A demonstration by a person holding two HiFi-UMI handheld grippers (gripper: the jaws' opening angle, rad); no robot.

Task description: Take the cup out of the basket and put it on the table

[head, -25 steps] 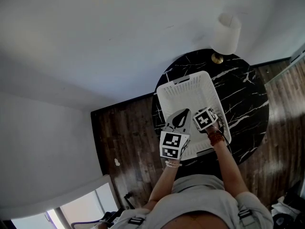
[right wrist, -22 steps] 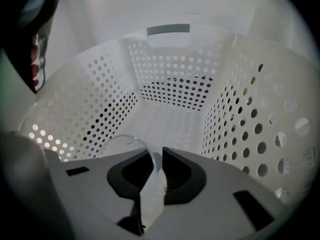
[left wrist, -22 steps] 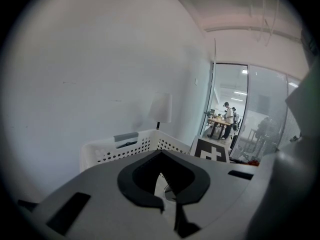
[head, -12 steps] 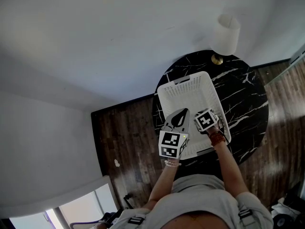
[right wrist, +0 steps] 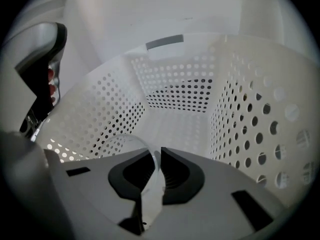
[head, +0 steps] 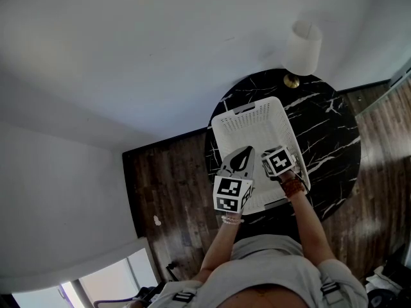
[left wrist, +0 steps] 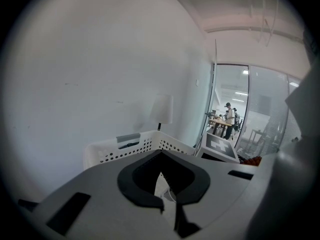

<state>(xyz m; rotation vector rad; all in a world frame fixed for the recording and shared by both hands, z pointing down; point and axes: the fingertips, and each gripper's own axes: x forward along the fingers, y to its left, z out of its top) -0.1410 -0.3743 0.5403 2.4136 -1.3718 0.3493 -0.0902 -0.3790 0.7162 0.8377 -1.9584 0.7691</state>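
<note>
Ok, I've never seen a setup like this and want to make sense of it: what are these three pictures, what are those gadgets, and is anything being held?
There is no robot here. A person holds a two-jaw clamp, a hand-held gripper, in each hand. The head view comes from a camera on the person's head, looking down at a round black table with a white basket on it and a lamp at its far edge. The other two pictures come from cameras riding on the clamps. The right hand-held gripper is inside the basket, its jaws closed on the rim of a clear cup. The left hand-held gripper is over the basket's near edge, jaws together and empty.
</note>
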